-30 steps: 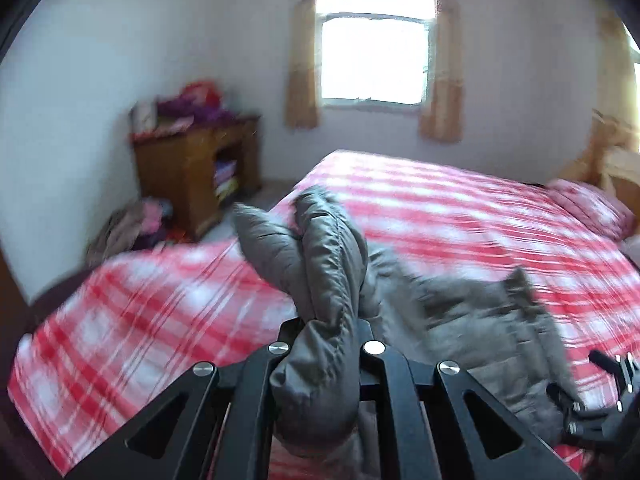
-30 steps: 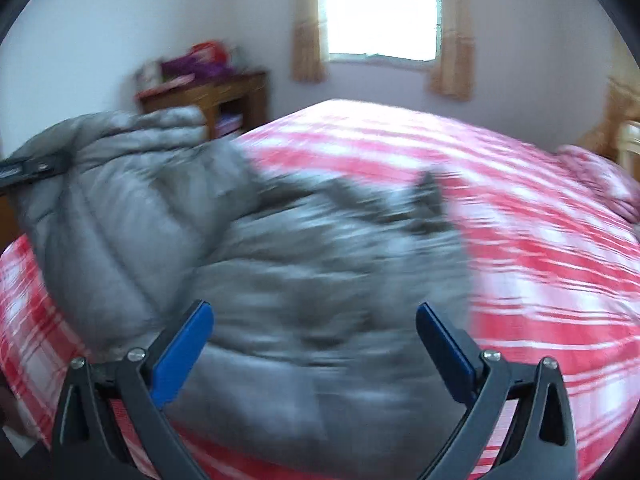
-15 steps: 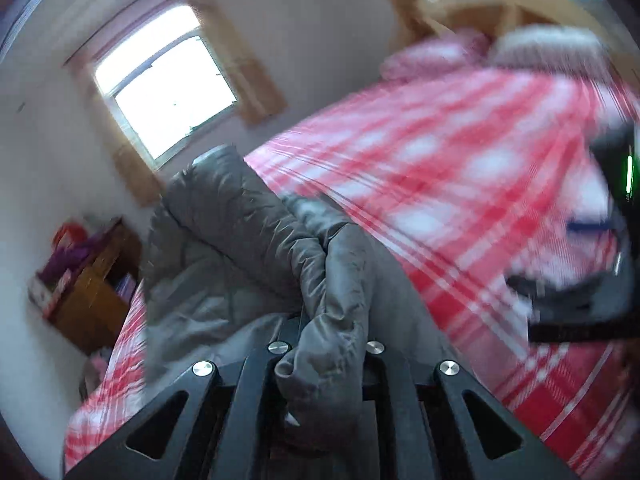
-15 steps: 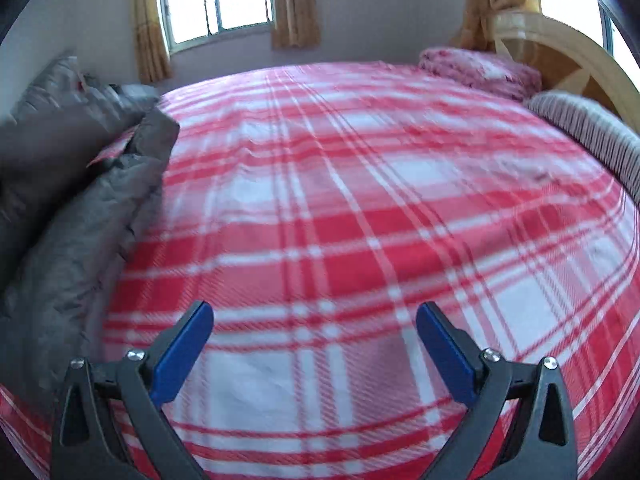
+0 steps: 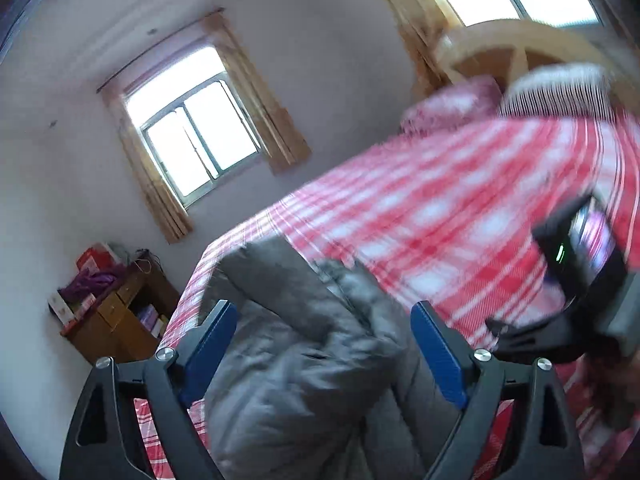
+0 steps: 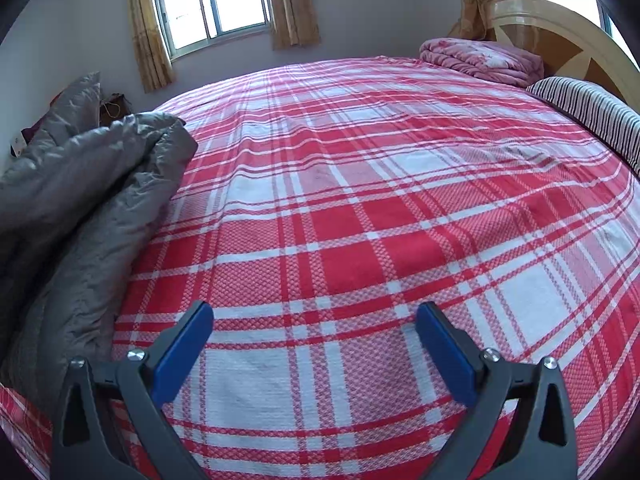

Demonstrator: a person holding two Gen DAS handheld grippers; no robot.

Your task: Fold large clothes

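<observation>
A grey puffer jacket (image 5: 304, 360) lies bunched on the red-and-white plaid bed (image 5: 440, 216). My left gripper (image 5: 324, 344) hovers right over it, jaws opening wide; the jacket sits between the blue pads (image 5: 438, 354) without being pressed. In the right wrist view the same jacket (image 6: 80, 200) is heaped at the left edge of the bed (image 6: 360, 220). My right gripper (image 6: 316, 344) stands open over bare bedspread, to the right of the jacket, with nothing between its fingers. The right gripper's body (image 5: 576, 280) shows at the right of the left wrist view.
A folded pink blanket (image 6: 480, 60) and a striped pillow (image 6: 592, 112) lie by the wooden headboard (image 6: 560, 36). A wooden cabinet (image 5: 116, 320) with clutter stands left of the bed under the curtained window (image 5: 196, 128).
The left gripper, shut on a fold of the jacket in both earlier frames, has opened and the jacket has dropped onto the bed. The right gripper swung right off the jacket, then held still.
</observation>
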